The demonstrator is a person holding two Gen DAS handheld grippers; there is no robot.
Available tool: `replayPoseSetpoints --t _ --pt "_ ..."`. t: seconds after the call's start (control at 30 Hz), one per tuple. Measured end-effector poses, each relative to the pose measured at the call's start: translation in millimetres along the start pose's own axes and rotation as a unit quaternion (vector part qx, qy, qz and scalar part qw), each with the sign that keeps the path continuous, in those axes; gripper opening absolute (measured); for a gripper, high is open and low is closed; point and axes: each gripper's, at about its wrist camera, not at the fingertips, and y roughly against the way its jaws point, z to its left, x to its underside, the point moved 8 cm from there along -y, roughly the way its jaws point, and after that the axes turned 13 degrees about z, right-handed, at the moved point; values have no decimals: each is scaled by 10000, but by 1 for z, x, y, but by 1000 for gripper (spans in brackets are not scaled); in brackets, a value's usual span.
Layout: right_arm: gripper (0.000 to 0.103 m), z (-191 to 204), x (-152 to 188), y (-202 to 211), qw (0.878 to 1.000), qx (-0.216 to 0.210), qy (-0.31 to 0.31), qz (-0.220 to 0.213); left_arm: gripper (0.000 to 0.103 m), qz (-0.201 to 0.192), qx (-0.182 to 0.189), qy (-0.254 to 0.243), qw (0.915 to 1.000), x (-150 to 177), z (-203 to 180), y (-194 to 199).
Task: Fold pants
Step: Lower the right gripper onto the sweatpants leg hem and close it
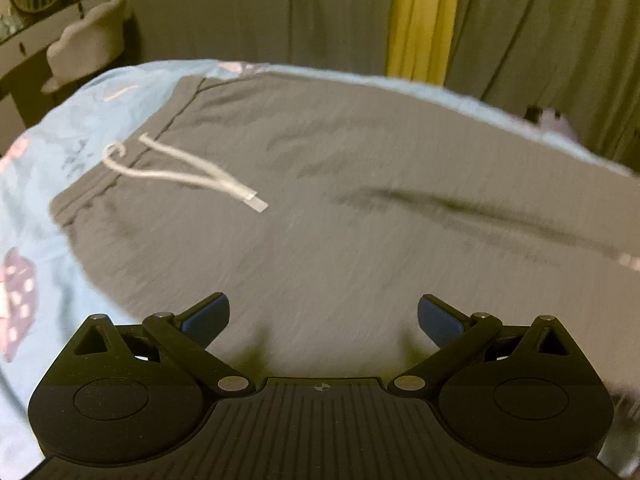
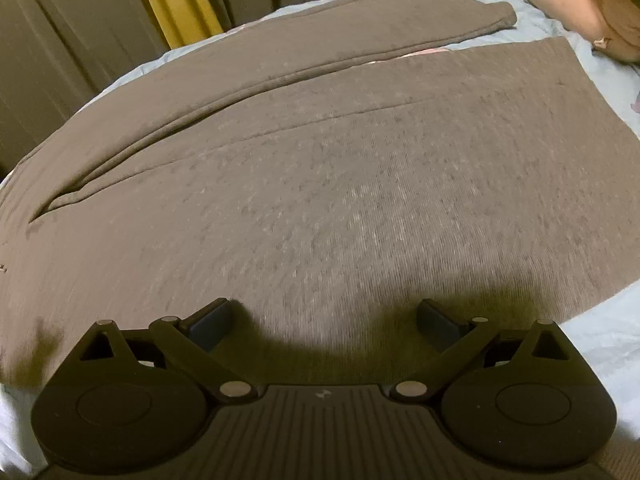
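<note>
Grey-brown pants point(image 1: 340, 184) lie spread flat on a light blue bed sheet point(image 1: 52, 152). The waistband with a white drawstring point(image 1: 180, 168) is at the left in the left wrist view. In the right wrist view the two legs point(image 2: 340, 184) stretch away, the far leg point(image 2: 320, 40) separate from the near one, cuffs at the upper right. My left gripper point(image 1: 323, 316) is open and empty, just above the near side of the pants below the waistband. My right gripper point(image 2: 323, 320) is open and empty, above the near leg by its near edge.
Grey curtains with a yellow strip point(image 1: 420, 16) hang behind the bed. A white desk and cloud-backed chair point(image 1: 88, 40) stand at the far left. A pink plush toy point(image 2: 580, 4) lies on the sheet beyond the cuffs. The sheet point(image 2: 600, 344) shows at the right of the near leg.
</note>
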Motion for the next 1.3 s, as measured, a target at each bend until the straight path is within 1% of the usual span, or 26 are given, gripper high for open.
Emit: replayPoseSetpoints --t 0.1,0.17,0.23,0.27,0.33,0.4,0.47,0.5,0.57,0.63,0.7,0.77,0.83,0.87,0.9,0.97,1.07,1.1,1.13,1.17,1.27,1.3 --pt "99 -2 -2 -3 10000 -9 4 78 103 -165 -54 191 9997 -34 -23 -9" --pt "99 0 -3 -3 9999 25 34 138 103 -363 -245 211 9988 -52 -34 -23" --pt "99 4 -3 -4 9997 122 119 168 103 -475 -489 165 9975 -65 -40 -44" --pt "99 5 -2 -5 9996 177 173 114 103 -495 -593 197 9968 -68 -39 -55" --pt "99 7 1 -5 9993 284 250 -60 103 -497 -771 378 9951 -71 -30 -77" --pt "99 9 2 -6 9985 418 322 -132 103 -479 -818 592 9937 -71 -17 -94" --pt "99 9 1 -5 9984 471 307 -87 103 -438 -795 843 9923 -76 -2 -105" --pt "99 9 -1 -5 9986 459 265 10 103 -474 -823 978 9907 -77 6 -104" --pt "99 8 -11 -2 9988 416 136 204 103 -707 -942 1300 9845 -84 23 -98" --pt "99 6 -30 10 9996 285 -23 -11 103 -1063 -1138 1495 9764 -88 36 -90" --pt "99 5 -64 20 9990 207 -120 -370 103 -1341 -1306 1583 9695 -92 46 -86" --pt "98 5 -112 22 9975 119 -217 -666 103 -1506 -1502 1642 9632 -95 53 -87" --pt "88 5 -163 14 9957 64 -382 -836 103 -1532 -1595 1655 9611 -99 57 -94" --pt "74 5 -188 6 9953 36 -481 -841 103 -1502 -1633 1650 9610 -100 58 -98" --pt "54 4 -216 -3 9946 21 -593 -852 103 -1452 -1640 1626 9621 -102 59 -103" --pt "38 5 -264 -18 9930 160 -737 -905 103 -1322 -1619 1546 9656 -101 56 -114" --pt "37 5 -330 -43 9889 441 -919 -1079 103 -1226 -1701 1439 9671 -96 50 -122" --pt "38 3 -347 -48 9864 498 -1037 -1176 103 -1269 -1737 1427 9661 -95 49 -124" --pt "41 -1 -366 -56 9839 435 -1197 -1252 103 -1341 -1764 1426 9647 -95 49 -125" --pt "49 -3 -377 -63 9820 414 -1358 -1247 103 -1402 -1789 1438 9631 -95 48 -125" --pt "50 -14 -406 -87 9749 436 -1860 -1147 103 -1492 -1777 1513 9609 -96 50 -127" --pt "53 -17 -414 -94 9728 451 -1989 -1101 103 -1506 -1761 1534 9606 -97 50 -128"
